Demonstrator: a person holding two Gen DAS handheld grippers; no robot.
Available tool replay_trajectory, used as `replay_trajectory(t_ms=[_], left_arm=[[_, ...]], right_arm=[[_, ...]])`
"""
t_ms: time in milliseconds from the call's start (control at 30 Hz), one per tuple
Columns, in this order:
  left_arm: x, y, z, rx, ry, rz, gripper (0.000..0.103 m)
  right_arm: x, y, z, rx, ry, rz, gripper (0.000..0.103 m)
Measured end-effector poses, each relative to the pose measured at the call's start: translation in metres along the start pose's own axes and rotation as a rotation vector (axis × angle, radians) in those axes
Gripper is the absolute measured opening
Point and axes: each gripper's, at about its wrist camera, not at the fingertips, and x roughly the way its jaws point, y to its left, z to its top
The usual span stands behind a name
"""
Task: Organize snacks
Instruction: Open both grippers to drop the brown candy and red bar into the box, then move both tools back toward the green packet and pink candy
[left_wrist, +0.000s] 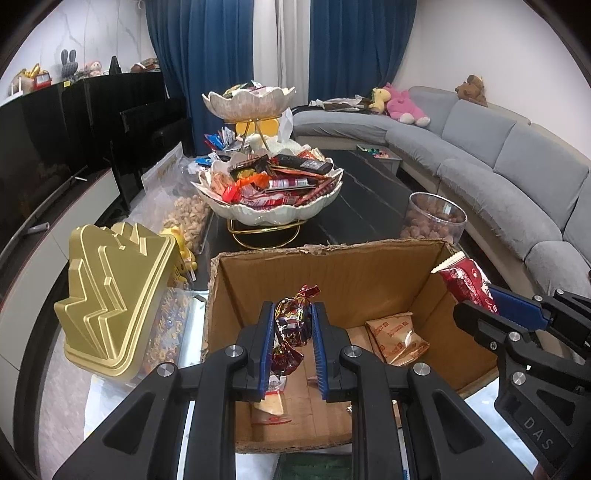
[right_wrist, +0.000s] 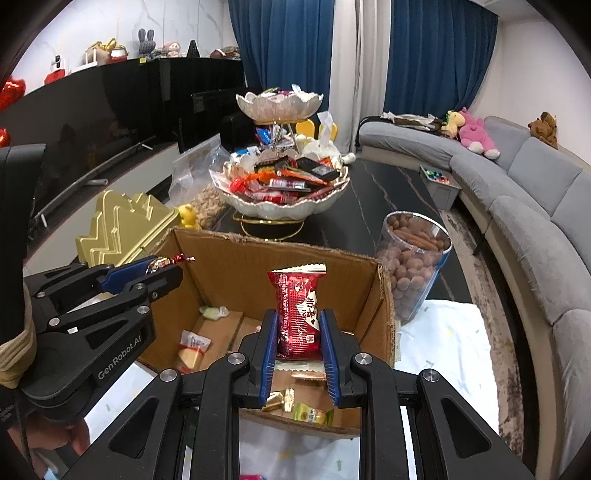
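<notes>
The table (right_wrist: 388, 192) has a dark top with thin pale veins, and a white cloth (right_wrist: 443, 343) covers its near end. On it stand an open cardboard box (right_wrist: 236, 266), a clear round jar of brown nuts (right_wrist: 410, 266) just right of the box, a gold stepped lid on a clear container (left_wrist: 110, 306) to the left, and a tiered white bowl stand heaped with wrapped snacks (left_wrist: 273, 206) behind the box. A small grey bin of sweets (right_wrist: 439, 188) sits near the far right edge, and a bag of pale nuts (left_wrist: 188, 218) lies at the left edge.

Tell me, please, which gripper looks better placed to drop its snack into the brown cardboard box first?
Left, probably. The left gripper holds its foil-wrapped candy well inside the brown cardboard box's opening, over bare floor. The right gripper holds its red snack packet nearer the right wall.
</notes>
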Motion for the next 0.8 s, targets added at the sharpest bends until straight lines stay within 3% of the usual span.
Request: replay_trajectory(t_ms=[267,367,400,467,567,800], left_arm=[[0.007,0.0,0.001,-0.009,0.016,-0.019,0.025],[0.005,0.0,0.001,-0.012,0.012,-0.026,0.042],[0.004,0.0,0.001,-0.013,0.009,-0.029,0.046],[0.002,-0.001,0.0,-0.012,0.005,-0.027,0.052],[-0.003,-0.001,0.0,-0.011,-0.003,-0.021,0.06],[-0.015,0.0,-0.002,-0.003,-0.011,0.018,0.077]], right_arm=[[0.005,-0.001,0.0,-0.016,0.021,-0.005,0.025],[0.003,-0.004,0.002,-0.012,0.015,-0.018,0.028],[0.002,-0.005,0.002,-0.006,0.015,-0.022,0.032],[-0.002,-0.007,0.003,0.013,0.003,-0.032,0.052],[-0.007,-0.01,0.002,0.025,-0.01,-0.047,0.059],[-0.016,-0.01,0.0,0.033,-0.013,-0.06,0.061]])
